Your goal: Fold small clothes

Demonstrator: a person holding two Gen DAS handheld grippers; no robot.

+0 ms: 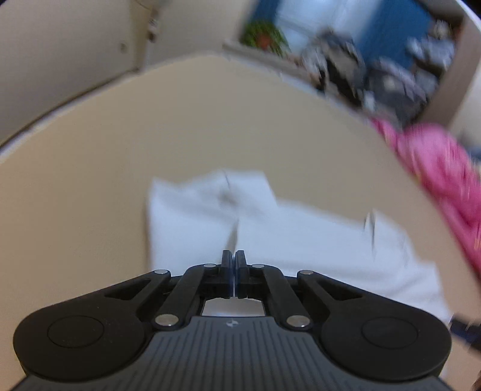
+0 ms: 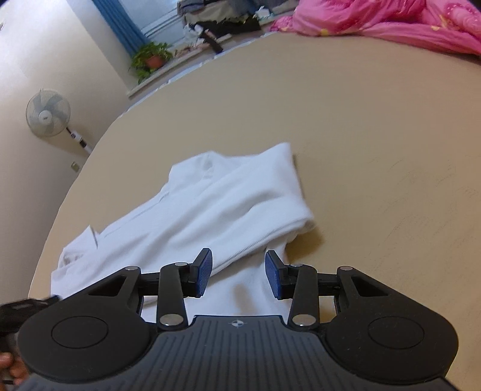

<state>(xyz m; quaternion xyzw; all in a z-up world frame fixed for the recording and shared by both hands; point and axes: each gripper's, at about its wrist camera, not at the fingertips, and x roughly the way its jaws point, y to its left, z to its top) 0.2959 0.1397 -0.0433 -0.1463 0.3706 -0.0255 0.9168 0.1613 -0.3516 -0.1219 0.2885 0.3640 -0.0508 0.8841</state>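
Note:
A white garment (image 2: 210, 210) lies partly folded on a beige surface (image 2: 375, 135), one side doubled over into a thick roll. It also shows, blurred, in the left wrist view (image 1: 270, 228). My right gripper (image 2: 239, 273) is open and empty, just above the garment's near edge, its blue pads (image 2: 204, 270) apart. My left gripper (image 1: 234, 264) has its jaws closed together above the garment's near edge; I cannot tell whether cloth is pinched between them.
A pink blanket (image 2: 390, 21) lies at the far right of the surface, also in the left wrist view (image 1: 436, 168). A potted plant (image 2: 153, 58) and a clothes pile (image 2: 216, 15) sit on the window ledge. A fan (image 2: 48, 112) stands at left.

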